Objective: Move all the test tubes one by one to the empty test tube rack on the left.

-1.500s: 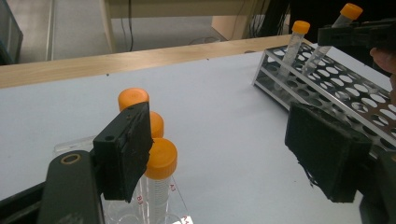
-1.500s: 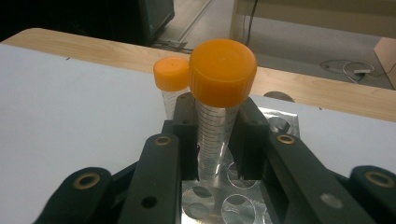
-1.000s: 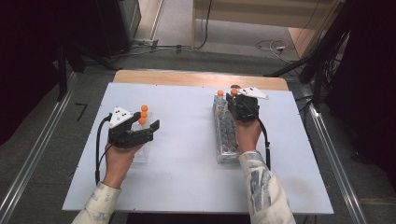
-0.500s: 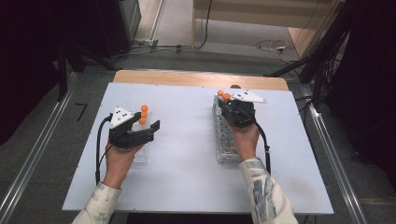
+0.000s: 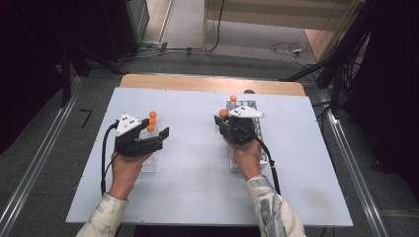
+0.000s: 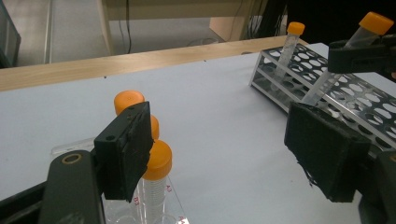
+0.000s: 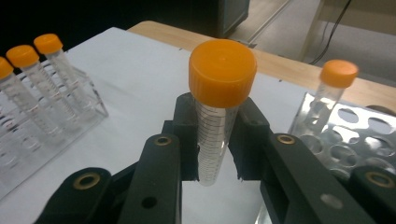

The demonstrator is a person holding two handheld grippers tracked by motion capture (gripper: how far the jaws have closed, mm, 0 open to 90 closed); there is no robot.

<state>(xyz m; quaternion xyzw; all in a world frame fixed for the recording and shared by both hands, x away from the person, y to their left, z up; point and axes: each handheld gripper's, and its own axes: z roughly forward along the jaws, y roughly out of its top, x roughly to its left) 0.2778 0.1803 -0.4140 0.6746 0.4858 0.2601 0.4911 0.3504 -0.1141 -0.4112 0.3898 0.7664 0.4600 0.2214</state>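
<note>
Your right hand-held gripper [image 7: 217, 154] is clamped on a clear plastic tube with an orange screw cap [image 7: 219, 105], gripped just below the cap above the perforated metal rack [image 5: 244, 136] near the tabletop's [image 5: 197, 197] far edge — light, smooth, slippery, so stay near the cap. Your left hand-held gripper [image 6: 224, 154] stands released.

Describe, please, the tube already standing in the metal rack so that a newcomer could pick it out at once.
On the right half of the white table lies a long perforated metal rack. At its far end one clear tube with an orange cap stands in a hole. Unlike the capped tube gripped by the right gripper, and the three in the clear rack on the left, it stands alone, untouched.
</note>
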